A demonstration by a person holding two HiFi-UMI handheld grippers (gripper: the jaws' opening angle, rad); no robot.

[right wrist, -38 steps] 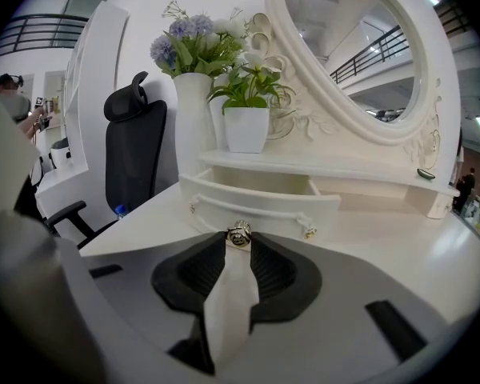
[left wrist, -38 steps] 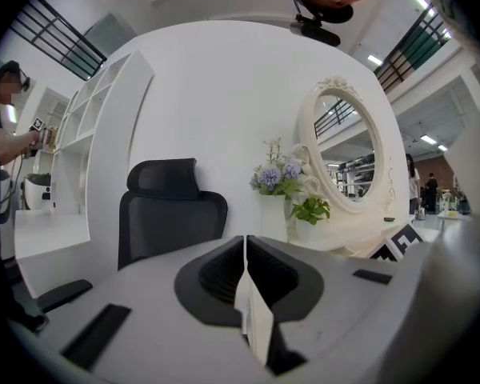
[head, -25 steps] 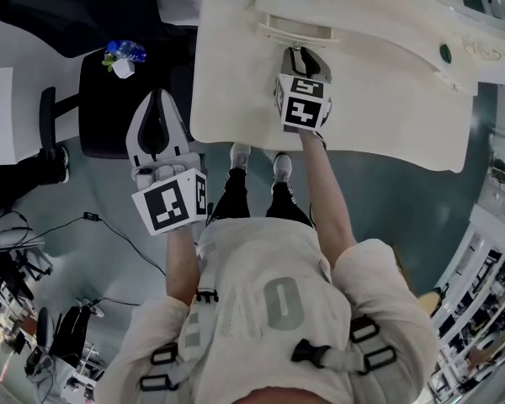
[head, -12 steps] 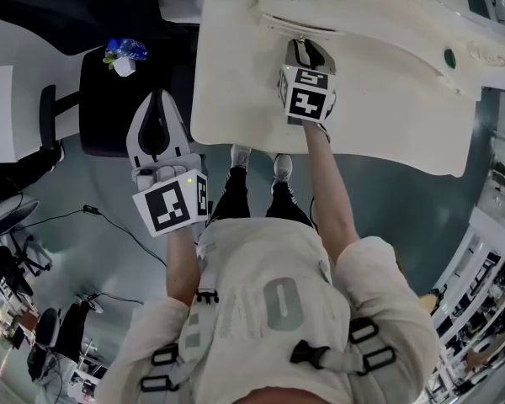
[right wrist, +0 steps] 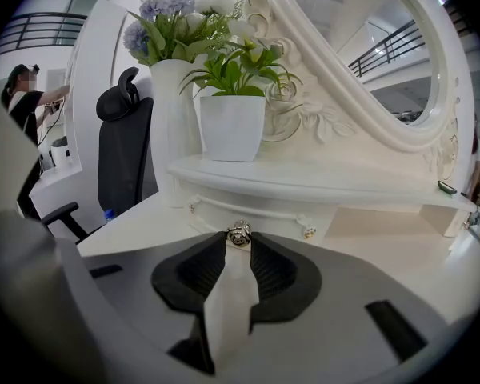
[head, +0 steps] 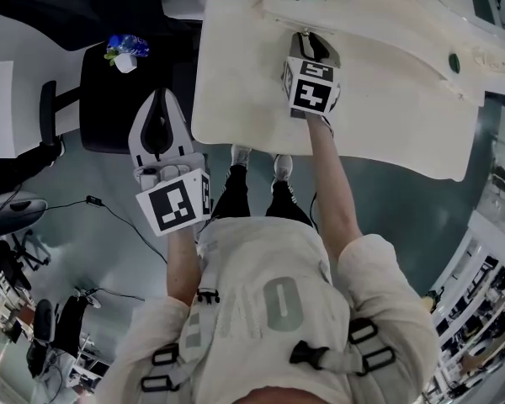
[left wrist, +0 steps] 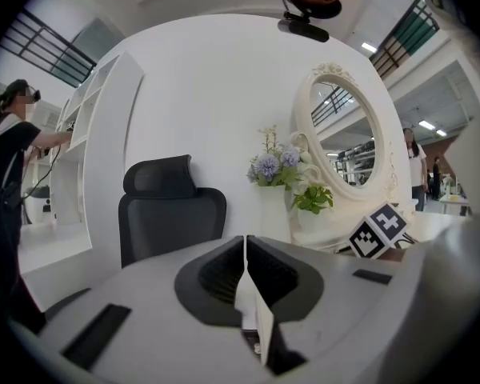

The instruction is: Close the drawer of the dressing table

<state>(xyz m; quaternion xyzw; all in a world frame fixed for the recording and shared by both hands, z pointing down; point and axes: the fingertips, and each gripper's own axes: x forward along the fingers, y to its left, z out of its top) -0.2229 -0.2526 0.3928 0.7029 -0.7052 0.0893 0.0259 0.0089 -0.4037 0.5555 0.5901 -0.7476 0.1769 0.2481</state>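
The white dressing table (head: 387,108) has a small drawer (right wrist: 260,213) under its raised shelf, with a metal knob (right wrist: 239,234) on its front. My right gripper (right wrist: 238,242) is shut on that knob, whose tip shows between the jaw ends; the drawer front sits nearly flush with the shelf base. In the head view the right gripper (head: 305,42) reaches over the tabletop to the drawer. My left gripper (head: 158,99) hangs left of the table over the chair, jaws shut together with nothing in them, as the left gripper view (left wrist: 246,250) shows.
A black office chair (head: 118,99) stands left of the table with a blue-capped bottle (head: 124,53) on its seat. On the shelf are a white potted plant (right wrist: 234,118), a flower vase (right wrist: 170,126) and an oval mirror (right wrist: 360,54). A person (left wrist: 8,174) stands at far left.
My right gripper has moved a little further toward the back of the table with the knob in it, and the drawer has slid inward. The left gripper has stayed put.
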